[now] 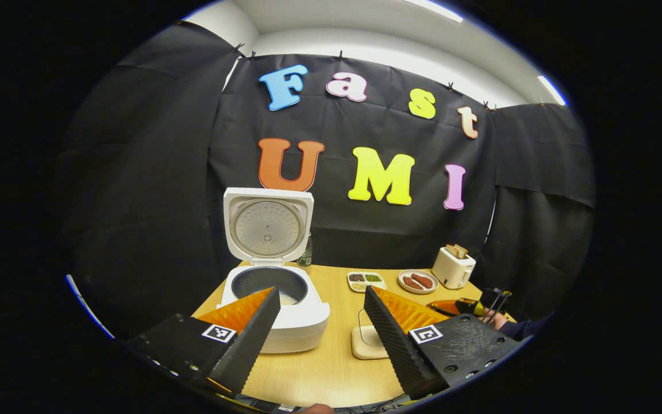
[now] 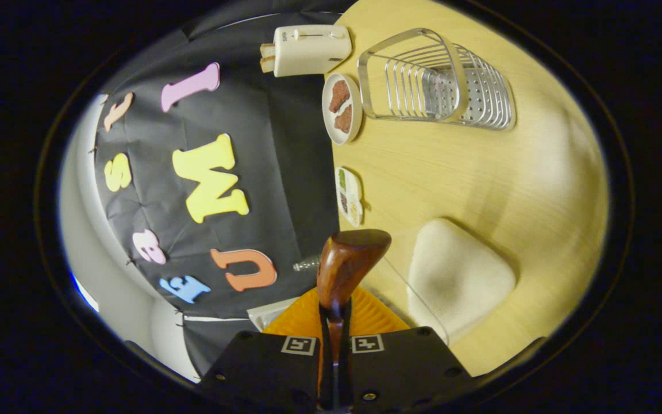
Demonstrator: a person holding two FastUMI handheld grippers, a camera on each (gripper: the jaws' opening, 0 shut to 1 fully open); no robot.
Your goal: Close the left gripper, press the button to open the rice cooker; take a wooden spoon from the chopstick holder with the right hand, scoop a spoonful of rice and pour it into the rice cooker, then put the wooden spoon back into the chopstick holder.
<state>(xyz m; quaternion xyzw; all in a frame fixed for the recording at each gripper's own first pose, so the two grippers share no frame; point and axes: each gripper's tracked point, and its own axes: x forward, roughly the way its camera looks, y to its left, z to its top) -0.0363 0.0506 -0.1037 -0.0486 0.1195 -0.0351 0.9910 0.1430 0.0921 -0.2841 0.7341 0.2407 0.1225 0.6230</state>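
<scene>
Two grippers are in play. In the left gripper view the left gripper stands with its jaws wide apart and nothing between them, at the bottom of the frame. Left of centre sits the rice cooker, its lid raised upright and the inner pot exposed. We judge the button step done.

In the right gripper view, which is rolled sideways, the right gripper has its jaws nearly together, clamped on the handle of the wooden spoon at bottom centre. The spoon bowl points away from the camera; we cannot tell whether it carries rice. A pale rice container lies right of the spoon at lower right. The wire chopstick holder is at the top of the frame, well apart from the spoon.

Risks, as we judge them:
- The gripper is rolled over; any rice on the spoon could spill onto the table before reaching the cooker.
- The grip is on a narrow, smooth handle; the spoon could twist between the fingers under load.
- A careless swing could strike the upright lid.
- On return, the spoon could catch on the holder's wires and tip it.

Writing: the toaster at upper centre bears a small mark too fine to read. Each gripper carries square coded tags, no legible text.
</scene>
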